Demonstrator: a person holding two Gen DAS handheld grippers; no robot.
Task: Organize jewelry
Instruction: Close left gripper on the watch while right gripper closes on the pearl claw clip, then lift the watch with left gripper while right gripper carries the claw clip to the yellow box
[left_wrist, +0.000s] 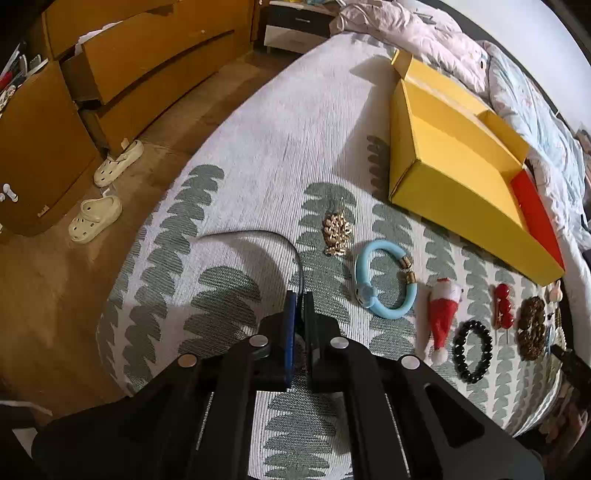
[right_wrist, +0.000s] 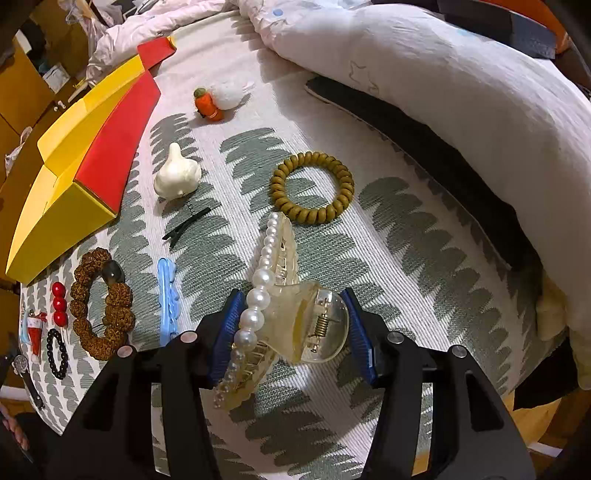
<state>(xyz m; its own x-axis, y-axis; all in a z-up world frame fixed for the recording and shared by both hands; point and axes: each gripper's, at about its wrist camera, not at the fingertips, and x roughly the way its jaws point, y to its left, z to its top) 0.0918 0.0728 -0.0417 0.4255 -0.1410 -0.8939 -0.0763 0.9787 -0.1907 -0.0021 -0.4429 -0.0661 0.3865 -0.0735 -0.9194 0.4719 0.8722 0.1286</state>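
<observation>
In the left wrist view my left gripper (left_wrist: 299, 295) is shut on a thin grey hair hoop (left_wrist: 255, 233) that arcs up to the left over the leaf-patterned bedspread. To its right lie a gold brooch (left_wrist: 336, 230) and a light blue bracelet (left_wrist: 384, 284). In the right wrist view my right gripper (right_wrist: 291, 295) has both blue pads against a clear claw clip with a row of pearls (right_wrist: 291, 314), which lies on the bedspread. An open yellow box (left_wrist: 443, 199) with a red flap (right_wrist: 118, 140) stands further back.
A Santa hat clip (left_wrist: 443, 314), black bead bracelet (left_wrist: 472, 350), red beads (right_wrist: 59, 302), brown seed bracelet (right_wrist: 99, 302), blue clip (right_wrist: 168, 299), black clip (right_wrist: 186, 223), olive spiral tie (right_wrist: 312, 188) and garlic-shaped piece (right_wrist: 177, 173) lie around. A quilt (right_wrist: 443, 92) bounds the right.
</observation>
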